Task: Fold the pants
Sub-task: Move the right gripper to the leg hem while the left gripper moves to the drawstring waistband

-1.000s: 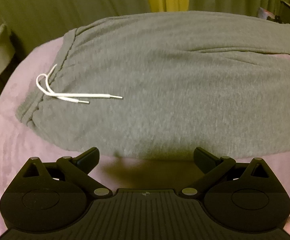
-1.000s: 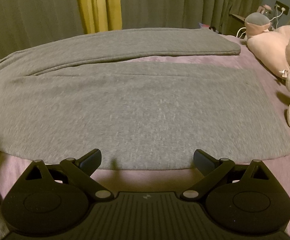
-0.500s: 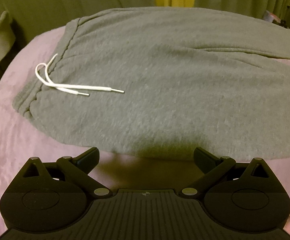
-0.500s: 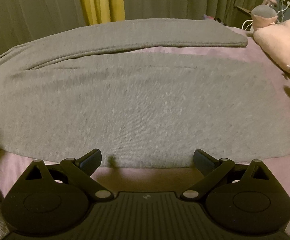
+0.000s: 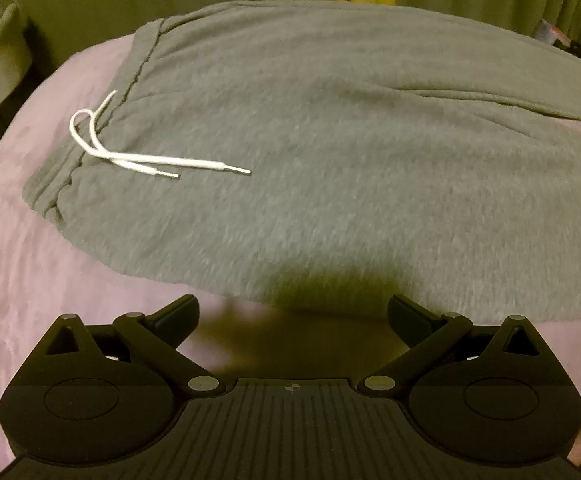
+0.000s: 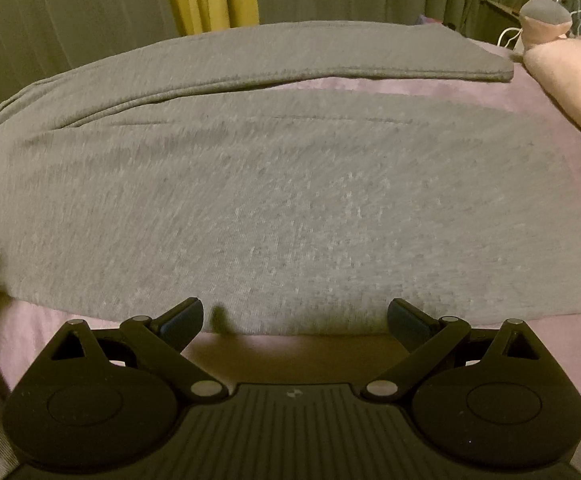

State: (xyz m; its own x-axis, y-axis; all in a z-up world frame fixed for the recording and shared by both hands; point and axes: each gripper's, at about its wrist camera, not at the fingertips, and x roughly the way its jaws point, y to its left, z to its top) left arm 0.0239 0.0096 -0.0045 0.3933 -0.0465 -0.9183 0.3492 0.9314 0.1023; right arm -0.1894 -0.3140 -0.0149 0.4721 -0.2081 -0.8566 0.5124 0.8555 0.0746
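While flat, pants (image 5: 330,152) run sideways — waistband (drawstring) left.

A bed covered with a soft lilac plush blanket (image 5: 50,272) carries everything here; its bare surface also shows in the right wrist view (image 6: 410,84). Spread flat across it lies a pair of grey fleece sweatpants (image 5: 330,160), the elastic waistband toward the left edge of the bed and the two legs running off to the right (image 6: 290,200). The far leg lies apart from the near one, with a strip of blanket showing between them. A white drawstring with metal tips (image 5: 146,158) rests on the fabric beside the waistband. At the right end of the bed, a pale pink plush toy (image 6: 562,68) lies on the blanket, near the leg hems but apart from them.
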